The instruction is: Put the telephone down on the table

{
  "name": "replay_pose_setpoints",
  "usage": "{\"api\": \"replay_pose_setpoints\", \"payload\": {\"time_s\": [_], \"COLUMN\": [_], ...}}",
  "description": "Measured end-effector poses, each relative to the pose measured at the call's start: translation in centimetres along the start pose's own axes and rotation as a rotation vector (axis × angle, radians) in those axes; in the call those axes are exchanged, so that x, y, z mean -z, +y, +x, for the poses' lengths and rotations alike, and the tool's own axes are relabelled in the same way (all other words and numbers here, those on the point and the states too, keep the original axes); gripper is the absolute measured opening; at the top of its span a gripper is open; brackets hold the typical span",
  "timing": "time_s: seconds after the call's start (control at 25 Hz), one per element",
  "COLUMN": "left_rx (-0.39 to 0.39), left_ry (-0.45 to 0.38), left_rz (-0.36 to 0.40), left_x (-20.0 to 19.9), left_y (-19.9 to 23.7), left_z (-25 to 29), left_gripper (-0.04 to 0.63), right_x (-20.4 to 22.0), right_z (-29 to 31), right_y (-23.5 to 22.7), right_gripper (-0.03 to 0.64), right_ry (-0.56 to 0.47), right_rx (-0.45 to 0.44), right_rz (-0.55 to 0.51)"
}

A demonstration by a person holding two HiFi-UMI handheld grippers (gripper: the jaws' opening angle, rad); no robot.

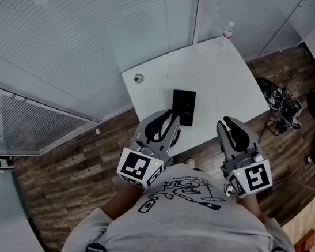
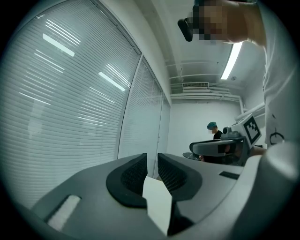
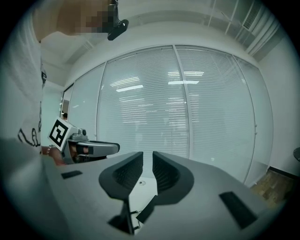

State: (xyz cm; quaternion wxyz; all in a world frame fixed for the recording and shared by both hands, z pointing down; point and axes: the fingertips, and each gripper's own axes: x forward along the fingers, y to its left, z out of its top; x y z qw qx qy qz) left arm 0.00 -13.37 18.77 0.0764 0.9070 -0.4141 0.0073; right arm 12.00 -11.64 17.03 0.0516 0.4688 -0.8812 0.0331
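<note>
Right, you're standing at the near edge of the white table (image 1: 220,78) with a gripper in each hand, and the telephone (image 1: 185,107) is lying flat on the tabletop, a dark slab near the middle of the near side, free of both tools. Your left gripper (image 1: 165,118) is hanging right at the phone's near left corner in the head view, and whether it is touching I cannot tell. Looking along that left gripper (image 2: 152,161), its ribbed pads (image 2: 133,173) are sitting almost together with only a thin slit between them, and nothing is sitting in that slit. Your right gripper (image 1: 231,122) is hovering over the table's near edge, well apart from the phone, to its right. Down its own view, the right gripper (image 3: 147,161) is showing the same narrow closed gap, gripping nothing. Out at the far corner a clear bottle (image 1: 225,31) is standing upright, and a small round object (image 1: 137,78) is resting near the far left edge
</note>
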Motion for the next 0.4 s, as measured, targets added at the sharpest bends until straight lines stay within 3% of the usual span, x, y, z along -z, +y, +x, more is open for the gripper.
{"api": "replay_pose_setpoints", "payload": {"time_s": [0.4], "left_rx": [-0.013], "left_ry": [0.004], "left_rz": [-0.034], "left_x": [0.53], "left_y": [0.34], "left_z": [0.05], "left_gripper": [0.067], "right_x": [0.65], "right_z": [0.48], "right_y": [-0.33], "right_gripper": [0.054], "right_ry": [0.013], "right_rx": [-0.007], "right_rz": [-0.004]}}
